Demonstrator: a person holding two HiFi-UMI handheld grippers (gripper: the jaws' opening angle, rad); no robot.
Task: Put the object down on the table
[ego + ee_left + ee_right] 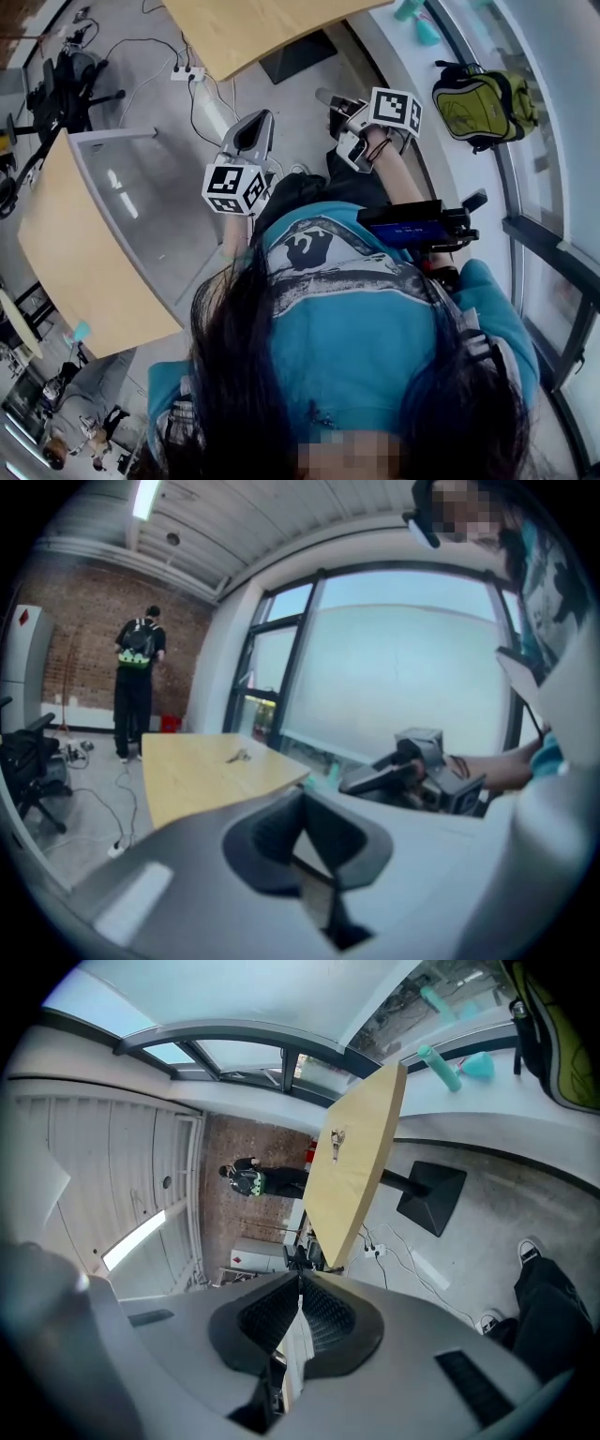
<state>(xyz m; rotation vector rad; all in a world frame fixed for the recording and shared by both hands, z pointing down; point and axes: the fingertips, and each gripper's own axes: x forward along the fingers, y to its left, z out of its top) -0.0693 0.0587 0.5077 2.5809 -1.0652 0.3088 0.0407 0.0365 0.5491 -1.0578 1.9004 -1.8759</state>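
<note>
Left gripper: jaws closed tip to tip, nothing between them. Right gripper: jaws likewise pressed together, empty.

Small object lies flat on the wooden table, toward the top's far side. It is too small to identify, possibly keys. It is well apart from both grippers and touches neither.

Head view: both grippers are held out in front of the person's body, above bare floor. A green backpack sits on the window ledge to the right.
</note>
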